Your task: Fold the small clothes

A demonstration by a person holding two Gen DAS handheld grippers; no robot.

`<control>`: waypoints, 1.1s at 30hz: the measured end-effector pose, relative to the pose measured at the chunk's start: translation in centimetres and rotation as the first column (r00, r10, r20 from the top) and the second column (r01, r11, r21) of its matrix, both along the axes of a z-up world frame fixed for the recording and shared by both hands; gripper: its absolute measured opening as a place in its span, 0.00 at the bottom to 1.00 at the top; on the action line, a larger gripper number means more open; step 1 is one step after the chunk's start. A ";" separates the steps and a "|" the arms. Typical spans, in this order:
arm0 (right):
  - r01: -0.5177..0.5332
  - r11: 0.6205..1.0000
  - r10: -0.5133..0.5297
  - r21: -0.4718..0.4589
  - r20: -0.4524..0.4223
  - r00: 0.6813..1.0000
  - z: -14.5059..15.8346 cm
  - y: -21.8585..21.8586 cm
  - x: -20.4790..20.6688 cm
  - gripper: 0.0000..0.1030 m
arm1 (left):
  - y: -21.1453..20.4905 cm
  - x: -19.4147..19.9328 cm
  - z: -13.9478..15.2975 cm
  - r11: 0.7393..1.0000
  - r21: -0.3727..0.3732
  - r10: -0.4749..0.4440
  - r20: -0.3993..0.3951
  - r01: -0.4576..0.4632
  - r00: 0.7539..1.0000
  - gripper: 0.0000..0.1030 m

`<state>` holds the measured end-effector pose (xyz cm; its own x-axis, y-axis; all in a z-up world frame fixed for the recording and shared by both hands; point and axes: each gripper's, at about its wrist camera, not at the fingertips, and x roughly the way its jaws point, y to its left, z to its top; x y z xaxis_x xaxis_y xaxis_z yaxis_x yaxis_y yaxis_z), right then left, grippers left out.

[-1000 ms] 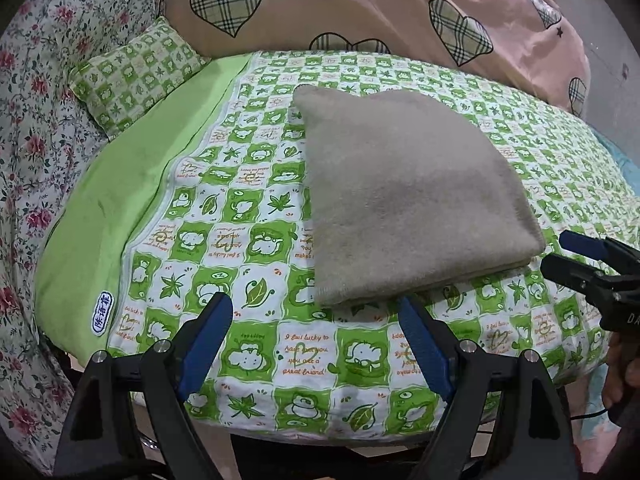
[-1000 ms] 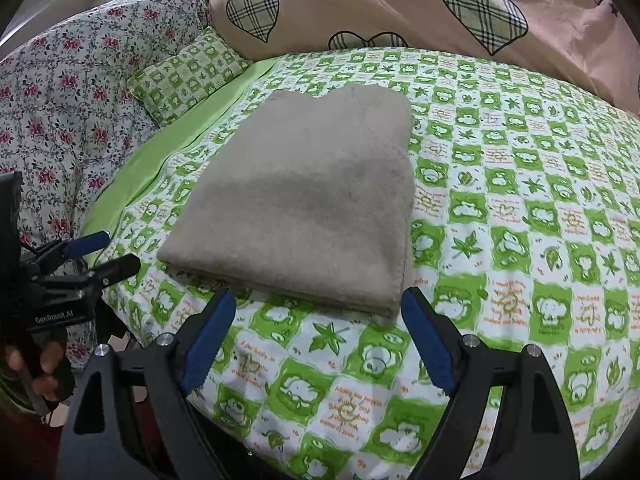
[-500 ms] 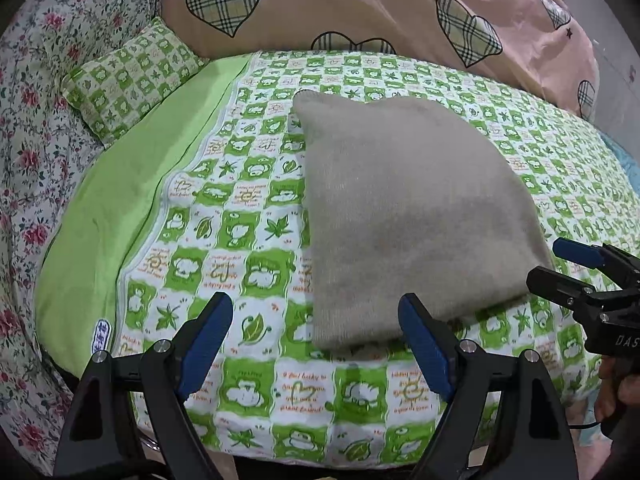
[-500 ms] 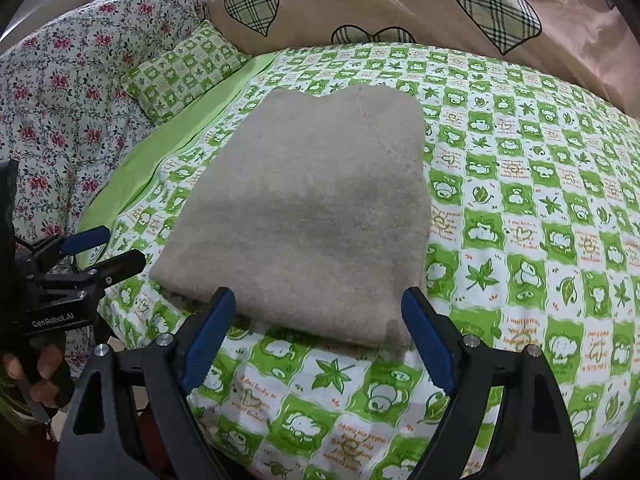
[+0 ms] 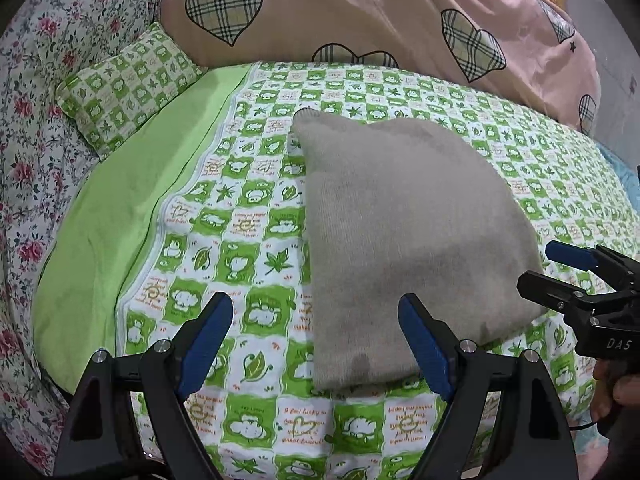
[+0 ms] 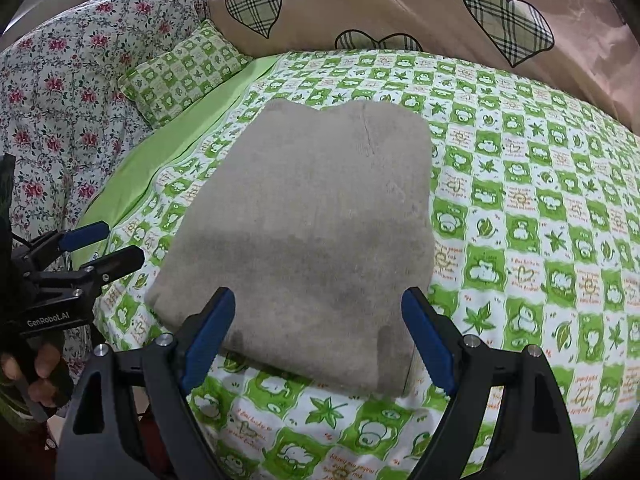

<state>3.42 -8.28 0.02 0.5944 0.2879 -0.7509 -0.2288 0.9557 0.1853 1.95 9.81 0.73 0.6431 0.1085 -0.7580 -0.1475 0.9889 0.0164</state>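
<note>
A folded grey-beige knit garment [image 5: 404,236] lies flat on the green-and-white checked bedsheet [image 5: 248,208]; it also shows in the right wrist view [image 6: 312,232]. My left gripper [image 5: 316,344] is open and empty, hovering over the garment's near left corner. My right gripper [image 6: 318,340] is open and empty, its jaws straddling the garment's near edge. The right gripper also shows at the right of the left wrist view [image 5: 560,270], and the left gripper at the left of the right wrist view [image 6: 106,244].
A pink duvet with plaid hearts [image 5: 360,20] lies across the back. A small checked pillow [image 5: 128,84] and a floral quilt [image 5: 28,128] lie at the left. A plain green sheet strip [image 5: 120,208] runs along the left. The bed's front edge lies just below the grippers.
Both grippers have moved forward toward the garment, which now looms larger and reaches between their jaws. The garment itself has not moved. Both stay open.
</note>
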 end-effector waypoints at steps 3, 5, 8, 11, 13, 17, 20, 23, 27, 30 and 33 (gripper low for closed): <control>-0.005 1.000 0.005 -0.005 -0.002 1.000 0.2 0.2 0.4 0.83 | 0.1 0.4 0.2 1.000 0.005 -0.001 -0.001 0.001 1.000 0.83; -0.009 1.000 0.009 -0.016 -0.005 1.000 0.3 0.4 0.7 0.83 | 0.0 0.5 0.2 1.000 0.009 -0.002 -0.003 0.002 1.000 0.83; -0.015 1.000 0.015 -0.018 -0.016 1.000 0.1 0.4 1.0 0.83 | -0.2 0.5 0.0 1.000 0.010 -0.003 -0.009 0.003 1.000 0.83; -0.018 1.000 0.018 -0.012 -0.021 1.000 0.1 0.4 1.2 0.83 | -0.3 0.6 -0.2 1.000 0.006 -0.001 -0.013 0.001 1.000 0.83; -0.018 1.000 0.017 -0.010 -0.017 1.000 0.1 0.3 1.4 0.83 | -0.3 0.6 -0.3 1.000 -0.001 0.002 -0.016 -0.002 1.000 0.83; -0.013 1.000 0.013 -0.003 -0.021 1.000 0.2 0.2 1.8 0.83 | -0.2 0.8 -0.3 1.000 -0.003 0.011 -0.018 -0.011 1.000 0.83; -0.014 1.000 0.014 -0.005 -0.028 0.999 0.2 0.2 2.0 0.83 | -0.1 0.9 -0.2 1.000 0.002 0.015 -0.016 -0.015 1.000 0.83; -0.016 1.000 0.016 -0.008 -0.028 0.999 0.3 0.3 2.1 0.83 | -0.1 0.9 -0.2 1.000 0.000 0.020 -0.014 -0.020 1.000 0.83; -0.023 1.000 0.022 -0.012 -0.027 0.999 0.4 0.3 2.2 0.83 | 0.0 1.2 -0.3 1.000 -0.004 0.024 -0.016 -0.024 1.000 0.83; -0.025 1.000 0.025 -0.009 -0.029 0.999 0.4 0.4 2.3 0.83 | 0.1 1.3 -0.4 1.000 -0.013 0.026 -0.019 -0.026 0.999 0.83; -0.028 1.000 0.028 -0.010 -0.029 0.999 0.4 0.5 2.4 0.83 | 0.1 1.4 -0.4 1.000 -0.021 0.023 -0.021 -0.023 1.000 0.83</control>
